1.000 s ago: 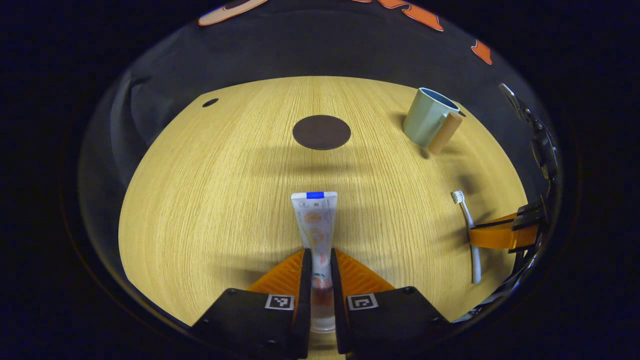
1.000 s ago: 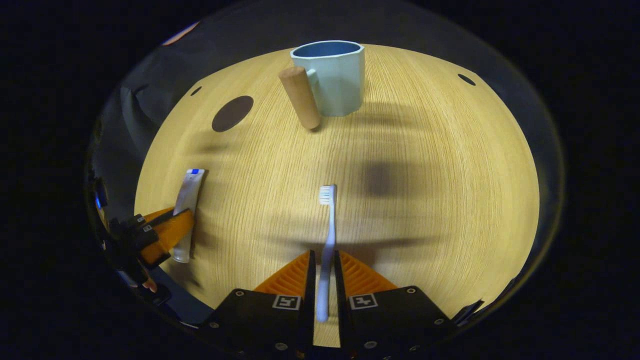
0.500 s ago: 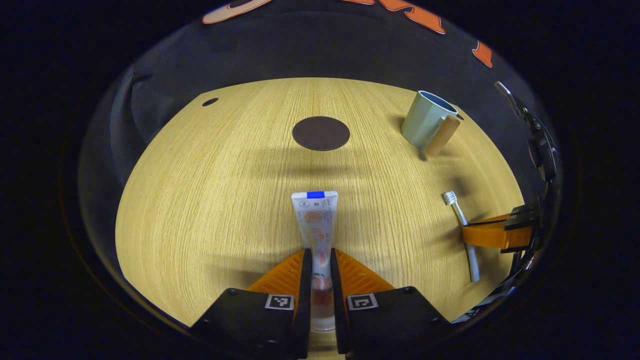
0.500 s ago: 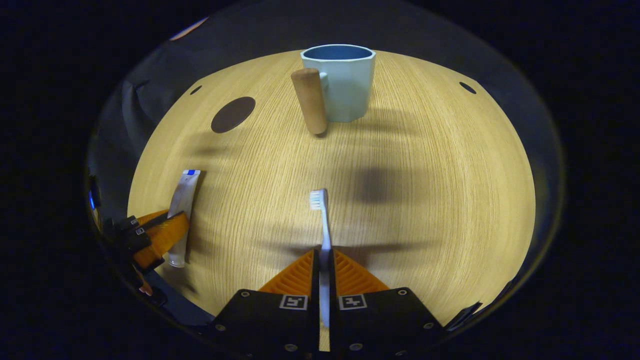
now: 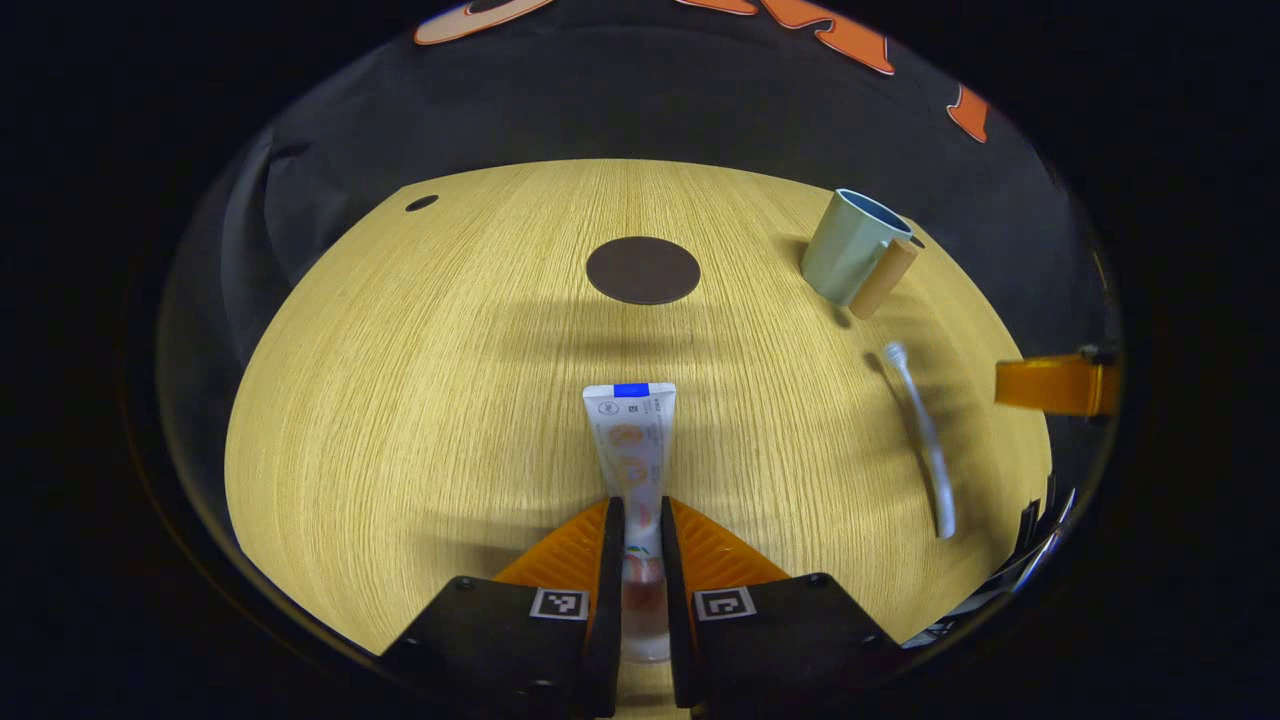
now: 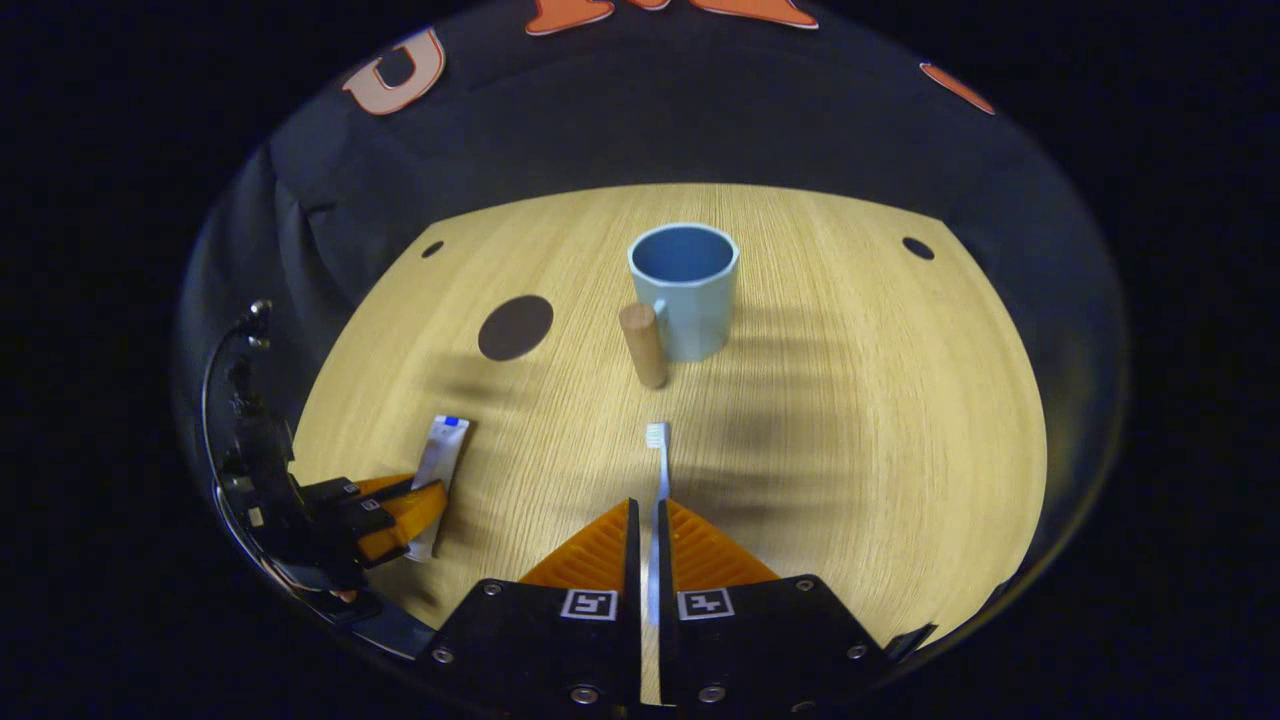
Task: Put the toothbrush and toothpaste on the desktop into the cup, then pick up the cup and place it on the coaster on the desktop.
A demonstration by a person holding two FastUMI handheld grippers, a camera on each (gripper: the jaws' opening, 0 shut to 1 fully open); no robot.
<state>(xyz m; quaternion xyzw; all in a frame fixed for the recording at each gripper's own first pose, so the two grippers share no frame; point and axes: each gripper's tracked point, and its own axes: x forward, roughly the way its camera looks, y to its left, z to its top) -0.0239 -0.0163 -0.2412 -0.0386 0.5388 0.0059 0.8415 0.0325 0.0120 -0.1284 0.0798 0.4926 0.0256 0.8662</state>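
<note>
The white toothpaste tube (image 5: 630,435) lies lengthwise on the wooden desktop (image 5: 400,400), its cap end between the fingers of my left gripper (image 5: 636,512), which is shut on it. My right gripper (image 6: 648,512) is shut on the handle of the white toothbrush (image 6: 657,465), head pointing forward at the cup (image 6: 685,290). The cup is pale green, blue inside, upright, with a wooden handle (image 6: 643,345) facing me. The dark round coaster (image 6: 515,327) lies left of it. In the left gripper view the toothbrush (image 5: 920,440) is blurred beside the right gripper (image 5: 1050,385), below the cup (image 5: 845,245).
The coaster (image 5: 643,270) lies straight ahead of the toothpaste, with bare wood between them. Small dark holes (image 6: 918,248) sit near the desktop's far corners. The black booth wall stands behind the far edge. The left gripper (image 6: 390,505) and toothpaste (image 6: 440,465) sit at the near left.
My right gripper closed on the toothbrush and rose from the desktop with it, so the cup now looks smaller and farther. The left gripper and toothpaste have hardly moved.
</note>
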